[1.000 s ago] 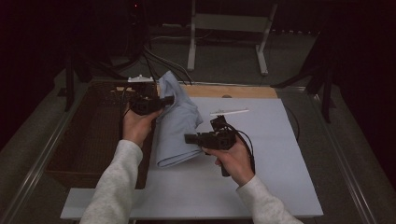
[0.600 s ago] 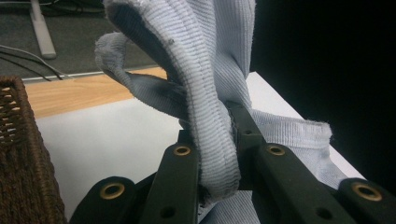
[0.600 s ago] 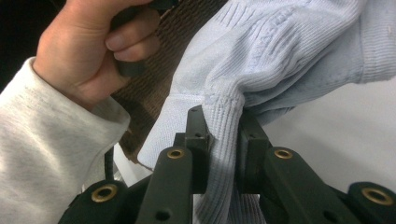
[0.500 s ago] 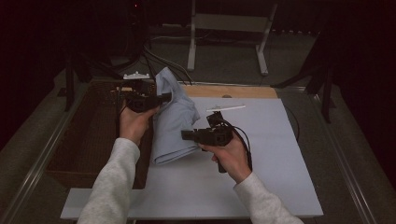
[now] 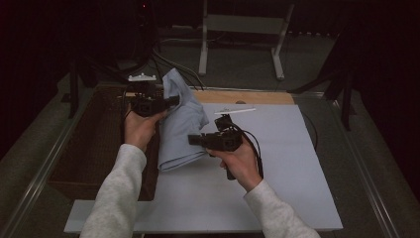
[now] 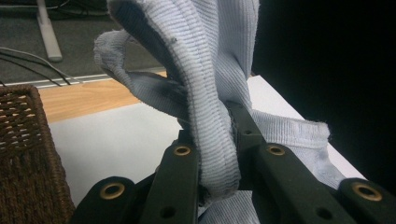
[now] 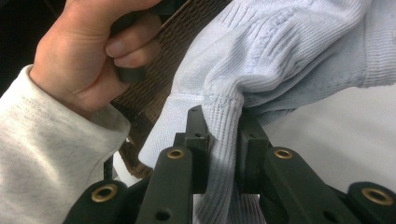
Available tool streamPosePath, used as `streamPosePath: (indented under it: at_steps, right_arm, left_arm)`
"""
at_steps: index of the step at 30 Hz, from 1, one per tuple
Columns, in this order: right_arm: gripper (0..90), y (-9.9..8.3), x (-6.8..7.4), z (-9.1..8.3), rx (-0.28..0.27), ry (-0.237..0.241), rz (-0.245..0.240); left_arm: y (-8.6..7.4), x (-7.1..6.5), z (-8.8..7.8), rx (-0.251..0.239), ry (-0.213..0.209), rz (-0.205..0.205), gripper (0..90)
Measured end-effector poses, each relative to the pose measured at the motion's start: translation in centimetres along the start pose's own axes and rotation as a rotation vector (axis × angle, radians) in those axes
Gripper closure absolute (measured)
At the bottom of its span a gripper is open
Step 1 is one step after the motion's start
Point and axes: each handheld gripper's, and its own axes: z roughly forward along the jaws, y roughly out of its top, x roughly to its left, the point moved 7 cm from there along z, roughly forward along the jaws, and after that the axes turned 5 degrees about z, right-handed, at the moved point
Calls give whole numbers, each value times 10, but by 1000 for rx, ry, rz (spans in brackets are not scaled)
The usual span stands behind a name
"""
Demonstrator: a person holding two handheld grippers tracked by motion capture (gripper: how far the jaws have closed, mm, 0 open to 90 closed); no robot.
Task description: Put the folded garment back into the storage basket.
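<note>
A pale blue ribbed cloth (image 5: 181, 124) hangs between both grippers over the left part of a white board (image 5: 277, 153). My left gripper (image 5: 171, 101) is shut on the cloth's upper end, near the wicker basket. In the left gripper view a thick fold of the cloth (image 6: 219, 140) is pinched between the black jaws. Lower and to the right, my right gripper (image 5: 194, 140) is shut on the cloth's edge. The right gripper view has a ribbed hem of the cloth (image 7: 224, 135) clamped between its jaws, with the person's left hand (image 7: 84, 60) beyond it.
A brown wicker basket (image 5: 94, 144) stands to the left of the board. A wooden strip (image 5: 247, 96) runs along the board's far edge, with a thin white stick (image 5: 235, 111) lying near it. Metal stand legs (image 5: 237, 44) and cables lie on the floor beyond.
The right gripper has moved slightly left with the cloth's edge. The left gripper has stayed in place, holding the cloth's top.
</note>
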Motion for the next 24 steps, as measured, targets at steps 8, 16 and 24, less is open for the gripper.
streamPosePath:
  at_steps: [8,16,24]
  right_arm:
    - [789,5,1,5,-5,-4,1]
    - [789,10,3,11,-6,-8,-2]
    - [789,15,11,16,-8,0,-12]
  left_arm:
    - [4,3,-3,-8,6,-1,834]
    - [6,7,-5,-11,13,-5,834]
    - [8,10,-9,-15,21,-5,834]
